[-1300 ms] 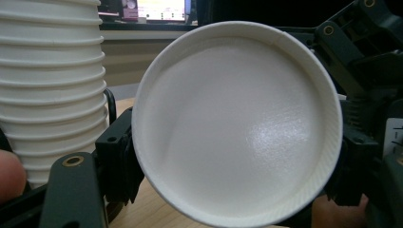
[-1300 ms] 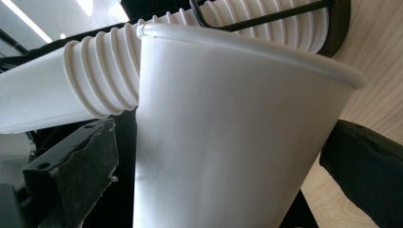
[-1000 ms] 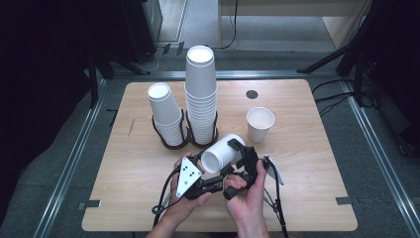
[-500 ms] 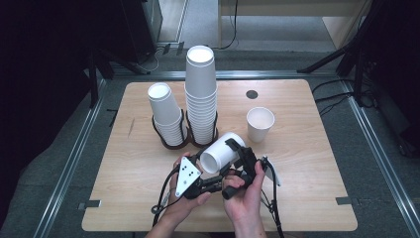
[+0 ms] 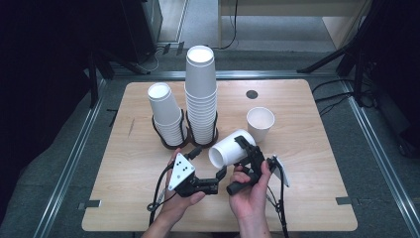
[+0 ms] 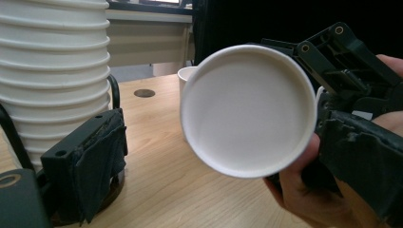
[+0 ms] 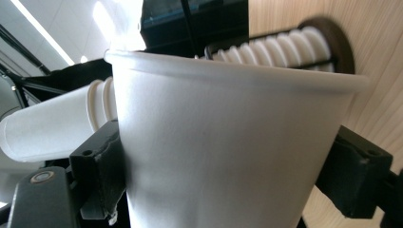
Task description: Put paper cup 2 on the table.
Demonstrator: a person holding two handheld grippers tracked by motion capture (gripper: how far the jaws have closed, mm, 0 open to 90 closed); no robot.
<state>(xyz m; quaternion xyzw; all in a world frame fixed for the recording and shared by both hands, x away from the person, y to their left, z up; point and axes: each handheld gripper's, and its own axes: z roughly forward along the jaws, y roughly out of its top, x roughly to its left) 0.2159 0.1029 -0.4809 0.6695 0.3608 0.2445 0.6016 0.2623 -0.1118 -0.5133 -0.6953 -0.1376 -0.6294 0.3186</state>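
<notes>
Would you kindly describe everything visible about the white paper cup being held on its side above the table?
The plain white paper cup looks like smooth matte paper with a rolled rim and tapering wall. It lies tipped on its side above the wooden table, its open mouth turned toward the left gripper, whose fingers have just been opening and stand apart from it. The right gripper is shut on its wall, one finger on each side. Its inside appears empty and clean.

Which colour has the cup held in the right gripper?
White; the paper cup shows best in the right gripper view.
</notes>
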